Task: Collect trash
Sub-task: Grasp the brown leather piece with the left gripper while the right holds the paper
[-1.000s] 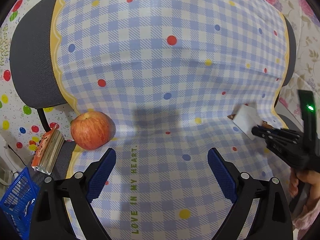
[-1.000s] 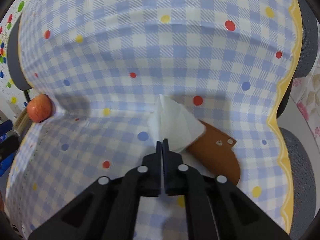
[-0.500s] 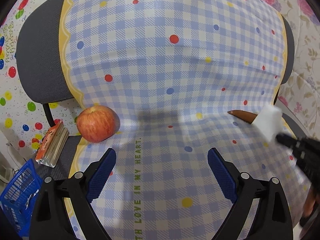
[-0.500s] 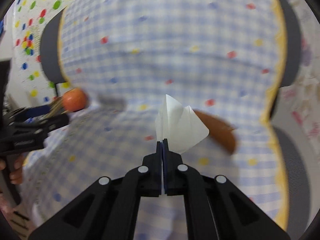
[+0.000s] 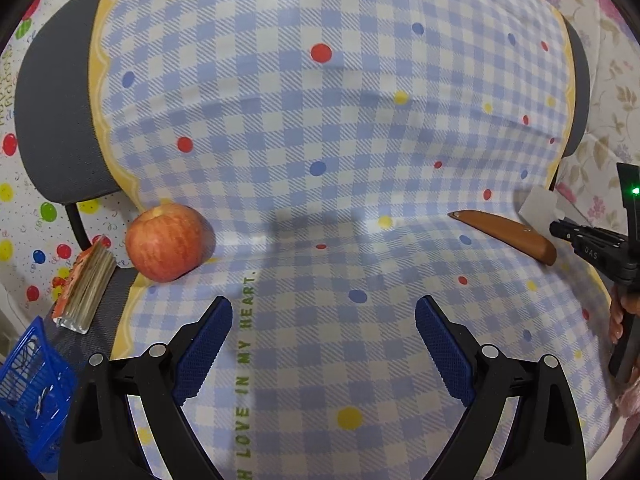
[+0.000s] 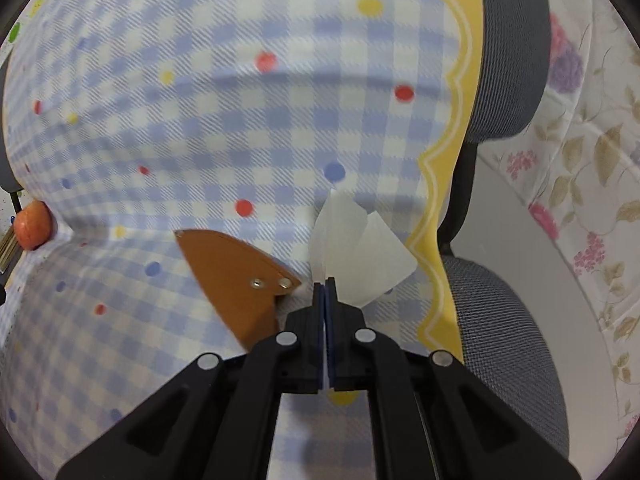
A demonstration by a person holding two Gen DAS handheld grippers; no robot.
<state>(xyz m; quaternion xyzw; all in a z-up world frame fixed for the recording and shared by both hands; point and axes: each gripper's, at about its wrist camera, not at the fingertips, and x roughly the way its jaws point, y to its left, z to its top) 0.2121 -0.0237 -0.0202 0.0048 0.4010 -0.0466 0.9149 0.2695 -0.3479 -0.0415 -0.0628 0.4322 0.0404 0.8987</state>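
My right gripper (image 6: 325, 282) is shut on a folded white tissue (image 6: 356, 252) and holds it above the right edge of the checkered cloth. It shows in the left wrist view (image 5: 554, 227) at the far right with the tissue (image 5: 538, 206) at its tip. A brown leather sheath (image 6: 236, 280) lies on the cloth just left of it, also in the left wrist view (image 5: 508, 234). My left gripper (image 5: 324, 332) is open and empty above the cloth's front. A red apple (image 5: 164, 248) sits left of it.
A wrapped snack packet (image 5: 84, 288) lies on the chair edge left of the apple. A blue basket (image 5: 28, 392) stands at the lower left. The checkered cloth (image 5: 320, 120) covers a grey chair (image 6: 508, 60). Flowered fabric (image 6: 580, 200) lies to the right.
My right gripper has lifted the tissue off the sheath and carried it right, to the cloth's yellow edge. The sheath now lies uncovered. My left gripper has stayed open, shifting slightly.
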